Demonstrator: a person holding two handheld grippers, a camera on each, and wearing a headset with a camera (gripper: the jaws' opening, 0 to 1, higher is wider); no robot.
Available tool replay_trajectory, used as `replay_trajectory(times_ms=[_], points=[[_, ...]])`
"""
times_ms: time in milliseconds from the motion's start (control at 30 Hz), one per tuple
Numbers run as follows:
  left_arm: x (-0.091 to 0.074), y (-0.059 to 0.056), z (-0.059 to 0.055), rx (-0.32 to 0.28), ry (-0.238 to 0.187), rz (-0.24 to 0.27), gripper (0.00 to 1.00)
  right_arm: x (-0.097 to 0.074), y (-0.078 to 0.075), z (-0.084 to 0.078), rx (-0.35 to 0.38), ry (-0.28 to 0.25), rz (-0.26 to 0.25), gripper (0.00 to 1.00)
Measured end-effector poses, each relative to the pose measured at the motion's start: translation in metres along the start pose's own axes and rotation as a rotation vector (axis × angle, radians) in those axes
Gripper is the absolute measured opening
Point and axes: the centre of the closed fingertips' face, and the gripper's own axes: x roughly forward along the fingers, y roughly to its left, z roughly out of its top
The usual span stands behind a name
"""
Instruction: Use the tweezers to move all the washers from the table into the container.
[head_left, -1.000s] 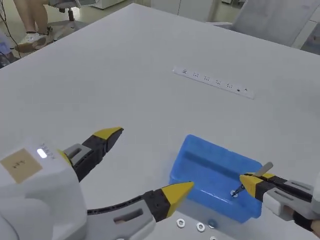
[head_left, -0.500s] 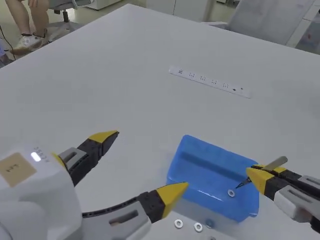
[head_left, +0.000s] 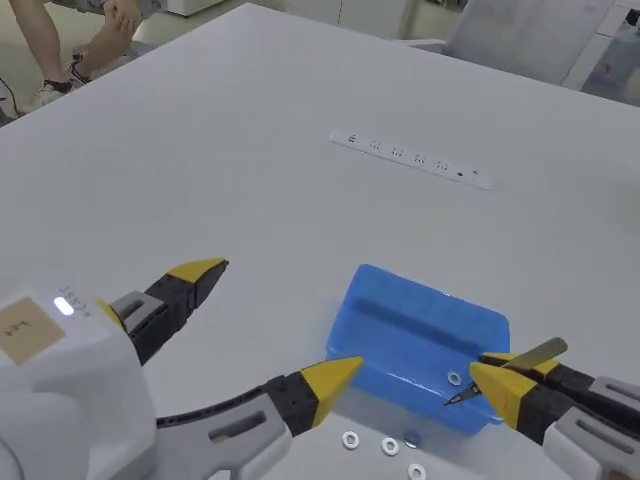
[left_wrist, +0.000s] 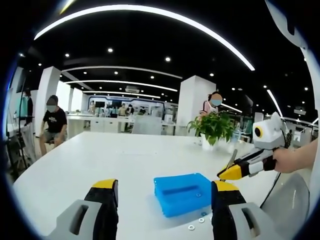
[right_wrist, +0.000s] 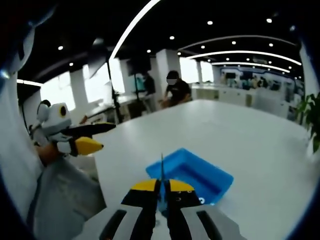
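Slim metal tweezers (head_left: 538, 352) clamped tight in right gripper (head_left: 482, 364).
Long axis in line with jaws, tip aimed down-left into blue plastic container (head_left: 415, 325); left gripper (head_left: 282, 317) spread wide, empty.

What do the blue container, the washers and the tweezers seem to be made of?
Blue container: probably plastic, evenly coloured with a slightly glossy look. Washers: likely metal, small pale silvery rings; too small to be sure. Tweezers: apparently metal, a thin grey strip ending in a dark point.
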Motion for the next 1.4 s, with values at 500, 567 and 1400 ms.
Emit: replay_trajectory(times_ms=[500, 567, 1400], points=[[0.001, -0.003, 0.001, 0.0, 0.011, 0.004, 0.76, 0.011, 0.01, -0.036, 0.064, 0.076, 0.054, 0.03], [0.001, -0.004, 0.003, -0.002, 0.006, 0.003, 0.76, 0.013, 0.011, -0.04, 0.067, 0.087, 0.06, 0.03], [0.001, -0.004, 0.001, 0.005, 0.025, 0.006, 0.75, 0.014, 0.009, -0.052, 0.107, 0.093, 0.056, 0.03]])
